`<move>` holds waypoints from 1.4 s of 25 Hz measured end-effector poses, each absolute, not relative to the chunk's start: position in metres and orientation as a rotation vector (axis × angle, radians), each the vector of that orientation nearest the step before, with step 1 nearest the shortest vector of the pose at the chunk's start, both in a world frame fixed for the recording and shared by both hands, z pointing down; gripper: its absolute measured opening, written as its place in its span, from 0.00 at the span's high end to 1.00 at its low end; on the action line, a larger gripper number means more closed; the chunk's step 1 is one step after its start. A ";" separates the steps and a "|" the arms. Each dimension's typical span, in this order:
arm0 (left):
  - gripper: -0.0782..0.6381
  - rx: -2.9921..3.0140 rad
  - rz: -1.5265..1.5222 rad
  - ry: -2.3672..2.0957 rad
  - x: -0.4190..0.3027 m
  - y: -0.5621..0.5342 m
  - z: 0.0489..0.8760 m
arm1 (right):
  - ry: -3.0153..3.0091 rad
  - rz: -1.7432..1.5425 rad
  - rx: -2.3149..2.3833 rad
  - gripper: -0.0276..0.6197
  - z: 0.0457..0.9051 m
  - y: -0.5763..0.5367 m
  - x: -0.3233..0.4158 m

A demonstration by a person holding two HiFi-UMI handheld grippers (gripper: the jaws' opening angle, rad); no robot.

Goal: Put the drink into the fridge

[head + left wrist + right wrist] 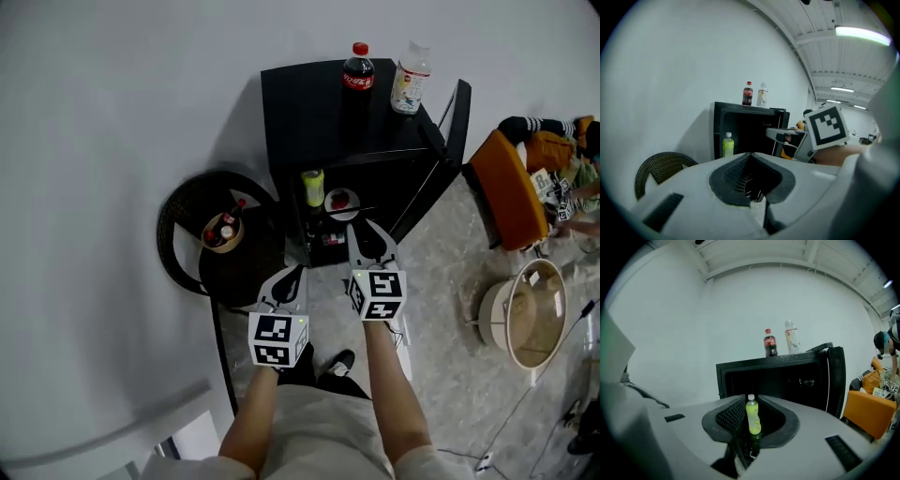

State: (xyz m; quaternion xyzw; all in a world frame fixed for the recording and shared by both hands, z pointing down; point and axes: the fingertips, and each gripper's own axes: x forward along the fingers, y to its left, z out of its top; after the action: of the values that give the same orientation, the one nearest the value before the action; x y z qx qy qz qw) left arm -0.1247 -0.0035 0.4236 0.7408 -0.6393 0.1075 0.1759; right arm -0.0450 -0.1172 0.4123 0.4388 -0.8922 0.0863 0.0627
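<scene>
- Head view shows both tools held up in front of the open fridge [309,103]; the left hand-held gripper [294,274] has its jaws together and bare; the right hand-held gripper [367,234] has its jaws a little apart, with nothing between them.
- The green drink [312,187] stands upright on a shelf inside the fridge, well apart from both; the placing itself looks done.
- What seems left is the door [836,380], which stands wide open at the right; nothing visible blocks its closing swing.
- A cola bottle [358,67] and a white-labelled bottle [411,80] stand untouched on the fridge top.
- A wicker chair [187,211] sits just left of the fridge; an orange chair [506,187] stands beyond the door.
</scene>
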 end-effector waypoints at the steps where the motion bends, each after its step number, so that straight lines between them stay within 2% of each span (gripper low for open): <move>1: 0.88 2.098 0.306 -1.819 -0.122 -0.003 0.420 | -2.699 0.262 1.328 0.83 0.407 -0.113 -0.043; 14: 0.88 2.046 0.236 -1.864 -0.090 -0.006 0.388 | -2.703 0.492 1.446 0.94 0.385 -0.066 0.003; 19: 0.88 2.132 0.345 -1.821 -0.075 0.012 0.382 | -2.685 0.636 1.406 0.95 0.408 -0.050 0.023; 35: 0.88 2.063 0.339 -1.862 -0.077 0.012 0.371 | -2.700 0.538 1.347 0.95 0.393 -0.053 0.033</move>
State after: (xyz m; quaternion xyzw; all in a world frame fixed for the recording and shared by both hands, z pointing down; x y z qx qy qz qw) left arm -0.0771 0.0119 0.3712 0.7260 -0.6555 0.1195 0.1701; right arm 0.0333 -0.0532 0.3928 0.4391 -0.8803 0.1755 0.0382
